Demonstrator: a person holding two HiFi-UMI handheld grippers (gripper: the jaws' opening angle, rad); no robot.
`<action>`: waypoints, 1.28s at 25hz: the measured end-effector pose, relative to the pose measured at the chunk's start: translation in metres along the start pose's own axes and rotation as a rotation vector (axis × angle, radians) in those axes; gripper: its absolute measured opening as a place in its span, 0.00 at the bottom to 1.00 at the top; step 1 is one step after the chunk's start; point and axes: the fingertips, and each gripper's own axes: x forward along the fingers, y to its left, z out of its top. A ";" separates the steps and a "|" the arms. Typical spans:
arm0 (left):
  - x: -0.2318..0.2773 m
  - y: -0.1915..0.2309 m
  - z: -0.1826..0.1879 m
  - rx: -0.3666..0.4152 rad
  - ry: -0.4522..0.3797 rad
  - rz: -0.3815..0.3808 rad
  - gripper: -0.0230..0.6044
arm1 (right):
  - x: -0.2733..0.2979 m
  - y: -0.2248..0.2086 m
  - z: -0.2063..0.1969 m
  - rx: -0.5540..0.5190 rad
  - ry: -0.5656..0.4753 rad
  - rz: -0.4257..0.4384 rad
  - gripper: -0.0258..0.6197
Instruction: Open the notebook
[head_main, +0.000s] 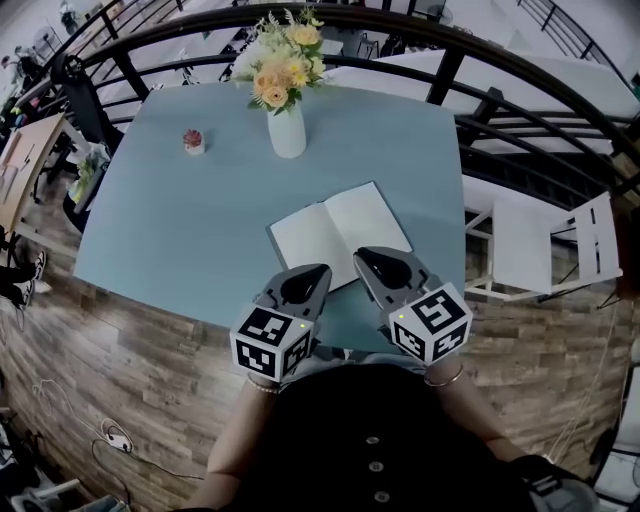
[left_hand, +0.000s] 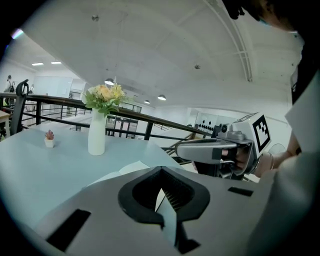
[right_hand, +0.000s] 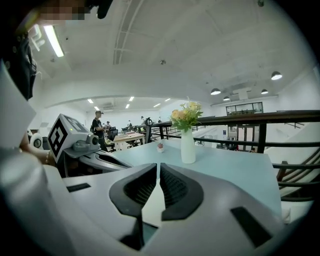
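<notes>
The notebook (head_main: 340, 235) lies open on the pale blue table (head_main: 170, 230), its white pages spread flat near the front edge. Both grippers hover side by side just in front of it, above the table's near edge. My left gripper (head_main: 322, 270) (left_hand: 161, 169) has its jaws closed tip to tip with nothing between them. My right gripper (head_main: 362, 255) (right_hand: 158, 166) shows only a thin slit between its jaws and holds nothing. In the left gripper view the open notebook (left_hand: 125, 170) sits just beyond the jaws, with the right gripper (left_hand: 182, 150) alongside.
A white vase of flowers (head_main: 287, 128) stands behind the notebook, and a small potted plant (head_main: 193, 141) sits at the far left. A black railing (head_main: 480, 110) curves round the table's far side. A white chair (head_main: 550, 245) stands to the right on the wooden floor.
</notes>
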 end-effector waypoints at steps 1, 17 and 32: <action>0.000 -0.002 -0.001 -0.012 -0.001 -0.008 0.06 | 0.000 0.001 -0.001 -0.001 0.002 0.005 0.07; 0.010 -0.002 -0.015 -0.012 0.071 0.041 0.06 | 0.003 0.003 -0.023 -0.018 0.083 0.046 0.04; 0.014 -0.002 -0.018 -0.025 0.082 0.055 0.06 | 0.006 0.003 -0.028 -0.033 0.107 0.057 0.04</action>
